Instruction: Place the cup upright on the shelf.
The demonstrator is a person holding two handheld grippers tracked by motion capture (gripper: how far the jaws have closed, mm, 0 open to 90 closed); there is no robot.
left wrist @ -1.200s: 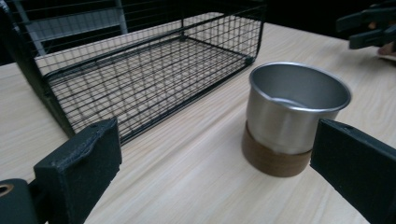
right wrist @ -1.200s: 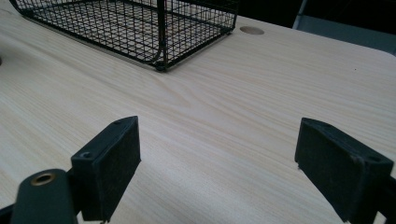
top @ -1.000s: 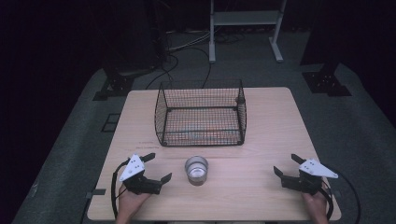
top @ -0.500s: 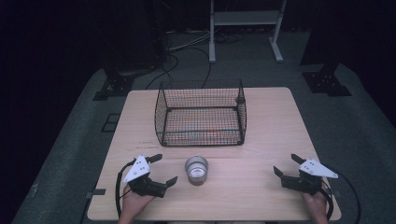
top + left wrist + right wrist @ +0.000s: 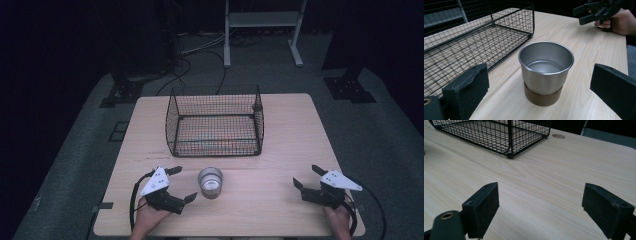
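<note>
So, going left to right on the pale wooden table: the left gripper sits at the near left edge, held in a hand, jaws spread wide and gripping nothing; it's angled right toward the small round steel cup with a brown band around its base; in the left gripper view the cup stands upright and empty, framed between the two black jaws but a bit ahead of them, touching neither; pretty close though, just beside the jaw tips in the high view.

Cup is near the front middle of the table, a little left of centre, just in front of the black wire mesh basket; the two are near each other but apart; basket is at the table's middle, toward the far side, open on top; can't tell for sure if anything's lying in it.

Over on the near right, well apart from the cup, the right gripper is held in the other hand; jaws wide apart too, nothing between them; the right gripper view has bare wood under its jaws and a corner of the basket farther off.
</note>
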